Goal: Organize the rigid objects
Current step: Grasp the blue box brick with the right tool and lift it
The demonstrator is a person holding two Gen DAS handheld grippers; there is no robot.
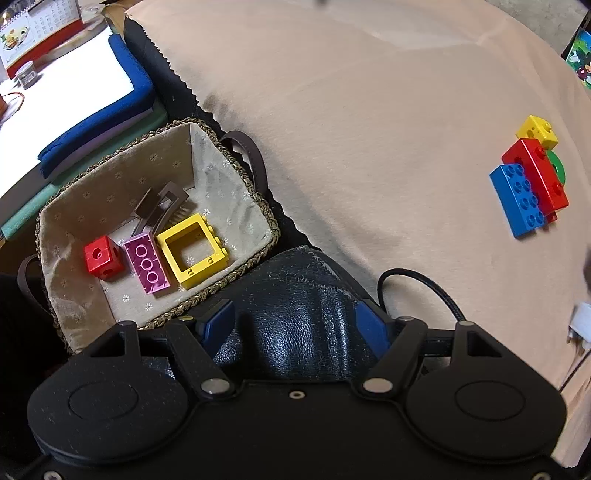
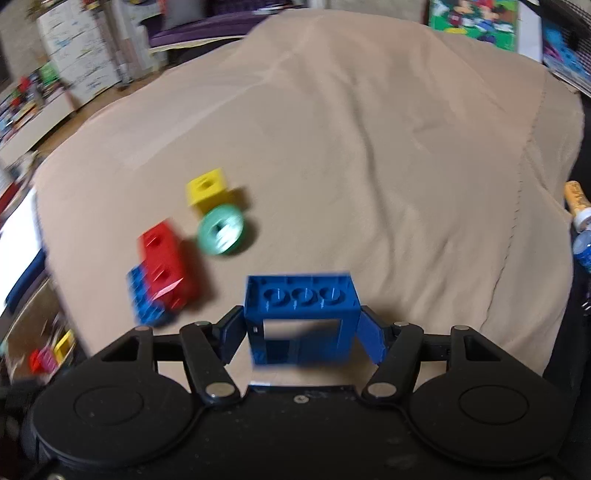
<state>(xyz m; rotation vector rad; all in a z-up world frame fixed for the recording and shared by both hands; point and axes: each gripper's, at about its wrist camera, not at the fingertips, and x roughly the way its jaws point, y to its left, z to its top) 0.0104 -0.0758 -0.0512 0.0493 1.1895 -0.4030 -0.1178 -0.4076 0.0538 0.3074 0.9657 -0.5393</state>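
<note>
A lined wicker basket (image 1: 236, 173) holds a red cube (image 1: 102, 257), a pink brick (image 1: 147, 263), a yellow frame brick (image 1: 192, 249) and a brown hair clip (image 1: 159, 205). On the beige cloth lie a yellow cube (image 1: 537, 130), a red brick (image 1: 535, 172), a blue brick (image 1: 517, 199) and a green ring (image 1: 557, 170); they also show in the right wrist view: yellow cube (image 2: 206, 190), green ring (image 2: 220, 229), red brick (image 2: 164, 260), blue brick (image 2: 142, 295). My left gripper (image 1: 297, 321) is open and empty beside the basket. My right gripper (image 2: 303, 332) is shut on a blue frame brick (image 2: 301, 317) above the cloth.
A black leather surface (image 1: 295, 295) lies under my left gripper. Blue and green folded pads (image 1: 110, 110) and a desk with a calendar (image 1: 33, 33) lie beyond the basket. Bottles (image 2: 581, 229) stand at the cloth's right edge. Shelves and picture boxes (image 2: 476, 18) line the back.
</note>
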